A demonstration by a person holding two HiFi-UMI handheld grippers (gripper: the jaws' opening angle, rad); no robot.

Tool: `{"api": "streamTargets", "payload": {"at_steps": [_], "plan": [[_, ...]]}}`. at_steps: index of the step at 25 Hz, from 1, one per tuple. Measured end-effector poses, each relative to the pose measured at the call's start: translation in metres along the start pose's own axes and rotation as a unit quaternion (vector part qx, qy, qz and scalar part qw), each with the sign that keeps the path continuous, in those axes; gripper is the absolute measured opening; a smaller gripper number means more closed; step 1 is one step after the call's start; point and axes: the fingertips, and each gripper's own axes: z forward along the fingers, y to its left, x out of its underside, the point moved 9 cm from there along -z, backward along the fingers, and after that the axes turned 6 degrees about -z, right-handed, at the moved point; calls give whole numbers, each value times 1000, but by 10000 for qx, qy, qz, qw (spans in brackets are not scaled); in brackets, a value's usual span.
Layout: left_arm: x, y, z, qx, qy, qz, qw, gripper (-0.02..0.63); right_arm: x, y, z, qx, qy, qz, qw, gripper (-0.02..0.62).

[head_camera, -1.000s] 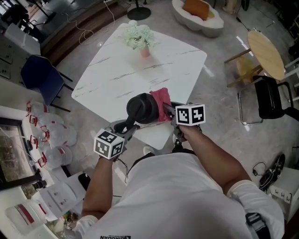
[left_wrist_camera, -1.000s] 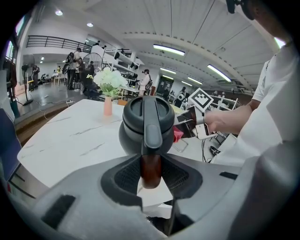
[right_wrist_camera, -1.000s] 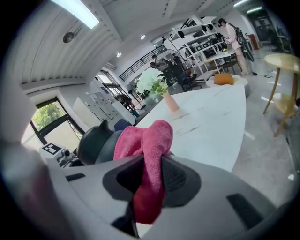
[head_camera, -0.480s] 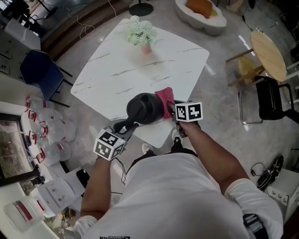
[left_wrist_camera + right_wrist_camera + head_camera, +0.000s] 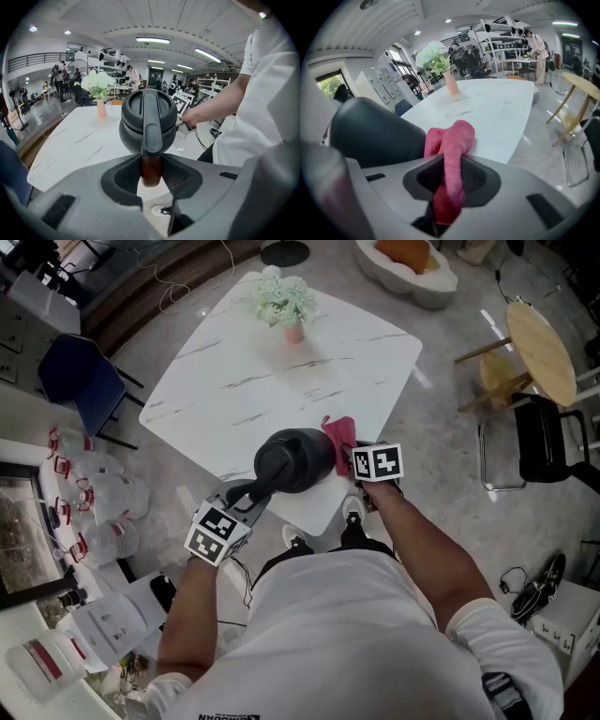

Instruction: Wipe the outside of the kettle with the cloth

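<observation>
The person is standing at the near corner of the table [image 5: 234,381] and is reaching both forearms forward and down, elbows bent by the body. The left hand is holding the left gripper [image 5: 246,498] slanted downward from the lower left. Its jaws are standing partly closed and clamping the brown end of the handle [image 5: 151,168]. The kettle [image 5: 298,460] is sitting straight ahead of those jaws, over the table's near corner. I cannot tell whether it is resting on the top or hanging just above it. The right hand is angling the right gripper [image 5: 349,457] downward at the kettle's right side, with its jaws pinching the cloth [image 5: 452,140]. The cloth is bunching out past the jaw tips, just beside the kettle's dark flank and seemingly touching it.
</observation>
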Motion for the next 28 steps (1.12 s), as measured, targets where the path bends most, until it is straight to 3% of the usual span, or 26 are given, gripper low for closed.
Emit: {"api": "streamTargets", "payload": {"at_steps": [8,14,17,19,22,24,28], "plan": [[-1,-2,2,-15,120,447,9989,123,-13,-16,-38,-41,-331,-81,9994,98],[3,-4,6,2,232,865,9960,123,-52,7,-89,-1158,-907,-304,9887,98],[3,-3,6,46,294,1270,9915,123,-71,30,-115,-1991,-1079,-553,9725,98],[2,-2,6,78,325,1494,9882,123,-81,49,-131,-2684,-1120,-693,9543,98],[-1,-1,8,107,376,1774,9834,123,-93,78,-152,-3731,-1111,-818,9175,98],[-2,0,8,104,411,2019,9785,123,-98,87,-152,-4005,-1052,-874,9061,98],[-4,0,8,77,533,2558,9652,123,-91,75,-120,-3309,-535,-1137,9353,98]]}}
